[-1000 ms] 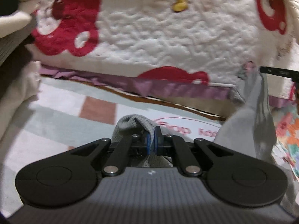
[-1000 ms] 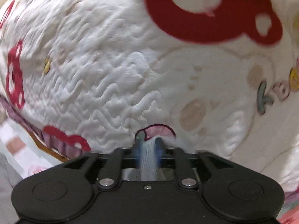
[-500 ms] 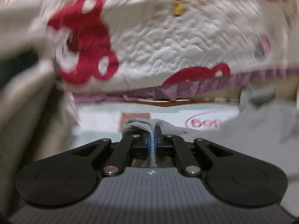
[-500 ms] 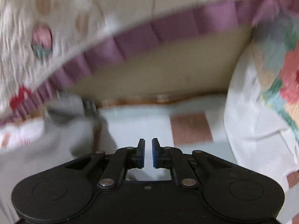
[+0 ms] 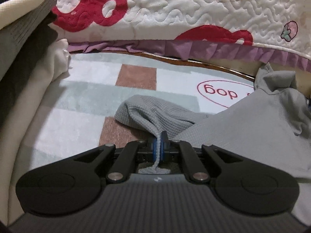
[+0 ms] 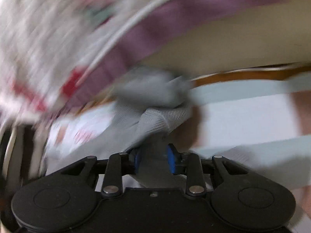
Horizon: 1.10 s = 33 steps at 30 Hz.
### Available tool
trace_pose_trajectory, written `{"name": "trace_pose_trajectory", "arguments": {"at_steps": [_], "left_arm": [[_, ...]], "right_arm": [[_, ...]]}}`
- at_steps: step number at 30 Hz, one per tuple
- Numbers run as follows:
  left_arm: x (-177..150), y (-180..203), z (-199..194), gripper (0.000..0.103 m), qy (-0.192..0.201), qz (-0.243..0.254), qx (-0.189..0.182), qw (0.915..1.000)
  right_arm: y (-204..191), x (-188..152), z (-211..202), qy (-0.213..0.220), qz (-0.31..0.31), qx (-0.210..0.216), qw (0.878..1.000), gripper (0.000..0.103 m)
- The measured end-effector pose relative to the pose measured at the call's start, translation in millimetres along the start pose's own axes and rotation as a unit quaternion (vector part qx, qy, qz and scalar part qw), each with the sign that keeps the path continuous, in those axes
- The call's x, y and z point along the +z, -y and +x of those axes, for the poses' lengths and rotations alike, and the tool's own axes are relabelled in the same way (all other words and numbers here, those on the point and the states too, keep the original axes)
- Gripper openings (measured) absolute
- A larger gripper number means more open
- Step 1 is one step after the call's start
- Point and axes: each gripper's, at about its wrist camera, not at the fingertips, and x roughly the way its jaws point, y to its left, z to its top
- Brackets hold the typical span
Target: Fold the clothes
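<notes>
Grey knit garment (image 5: 243, 134): lies spread low on the patterned mat (image 5: 87, 89) beside the quilted bed cover (image 5: 194, 9), one bunched corner standing up at the far right. My left claw (image 5: 159, 142): still pinched tight on a thin fold of it. My right claw (image 6: 153, 160): empty and nearly shut half a second ago, now partly open around a thick bunch of the same cloth; view blurred. Judgement: a second hold regained, so a fold can be drawn.

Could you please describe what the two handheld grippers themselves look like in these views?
Both match: the left gripper and right gripper have matte black bodies with two round lobes, black linkage arms on silver pivot pins, and blue pads on black fingers. The left body shows ribbed grey casing. No cables or sleeves show.
</notes>
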Motion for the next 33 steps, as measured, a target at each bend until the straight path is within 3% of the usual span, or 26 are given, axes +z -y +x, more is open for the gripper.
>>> {"name": "trace_pose_trajectory", "arguments": {"at_steps": [3,6,9,11,14,18,21,26,28,29,30,31,33], "left_arm": [[1.1,-3.3,1.1,0.004,-0.007,-0.010,-0.004,0.9999],[2.3,-3.1,2.9,0.004,-0.012,-0.011,-0.005,0.9999],[1.5,-2.0,3.2,0.004,-0.017,-0.009,-0.007,0.9998],[2.0,-2.5,2.9,0.005,-0.019,-0.011,-0.009,0.9997],[3.0,-5.6,3.1,0.005,-0.020,-0.018,-0.012,0.9995],[2.8,-6.2,4.6,0.005,-0.022,-0.022,-0.014,0.9994],[2.6,-5.5,6.7,0.006,-0.023,-0.020,-0.013,0.9995],[2.2,-5.5,8.9,0.006,-0.022,-0.019,-0.012,0.9995],[1.8,-8.2,10.7,0.010,-0.019,-0.029,-0.015,0.9993],[1.7,-10.2,11.7,0.010,-0.016,-0.037,-0.020,0.9990],[1.7,-12.2,12.8,0.010,-0.012,-0.045,-0.024,0.9986],[2.4,-12.1,13.6,0.009,-0.008,-0.041,-0.030,0.9987],[6.0,-11.1,13.4,0.005,0.006,-0.033,-0.039,0.9987]], "right_arm": [[-45.2,-34.9,15.1,-0.047,-0.095,0.027,0.994,0.036],[-72.6,-71.0,18.2,-0.107,-0.162,0.037,0.980,0.037],[-78.8,-84.3,-4.5,-0.097,-0.192,0.012,0.977,0.037],[-65.3,-84.2,-21.1,-0.073,-0.167,0.000,0.983,0.037],[-35.1,-79.8,-45.2,-0.030,-0.104,-0.016,0.994,0.052],[5.2,-74.0,-77.3,0.027,-0.020,-0.036,0.999,0.052],[35.4,-69.6,-101.4,0.069,0.044,-0.050,0.995,0.052],[33.8,-71.8,-75.0,0.059,0.064,-0.012,0.996,0.052],[33.1,-64.1,-55.0,0.052,0.053,-0.026,0.997,0.053],[32.5,-59.8,-48.3,0.052,0.039,-0.034,0.997,0.047],[32.5,-53.4,-45.6,0.056,0.023,-0.032,0.998,0.010],[32.7,-46.3,-48.4,0.070,0.014,-0.027,0.997,0.006],[37.3,-33.6,-68.6,0.132,0.031,-0.020,0.991,0.006]]}}
